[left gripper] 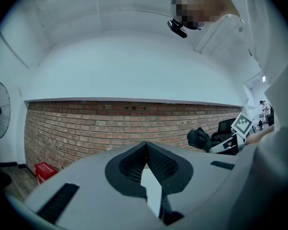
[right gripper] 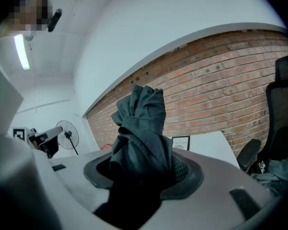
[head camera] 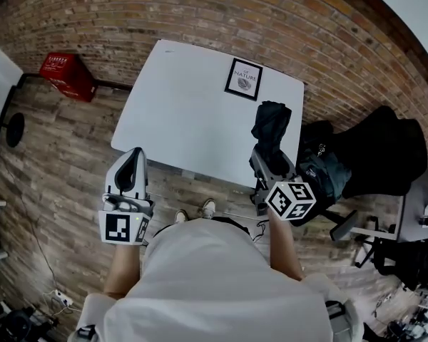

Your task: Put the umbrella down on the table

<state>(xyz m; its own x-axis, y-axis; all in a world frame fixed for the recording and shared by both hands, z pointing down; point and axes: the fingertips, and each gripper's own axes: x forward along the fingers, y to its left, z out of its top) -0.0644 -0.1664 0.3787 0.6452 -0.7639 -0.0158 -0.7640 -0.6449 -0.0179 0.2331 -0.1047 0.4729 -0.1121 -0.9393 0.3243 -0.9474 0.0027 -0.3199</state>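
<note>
Umbrella (head camera: 271, 123): folded, dark, clamped in your right hand-held gripper (head camera: 269, 159), over the table's (head camera: 185, 105) near right edge. Left hand-held gripper (head camera: 133, 164): jaws together, empty. Move it inward over the white top, lay it flat, then let go

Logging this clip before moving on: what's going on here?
A person holds a two-jaw gripper in each hand. The right gripper is clamped on a folded dark grey fabric umbrella, held near the right edge of the white rectangular table, not yet laid down. The left gripper is shut and empty, by the table's near edge.
</note>
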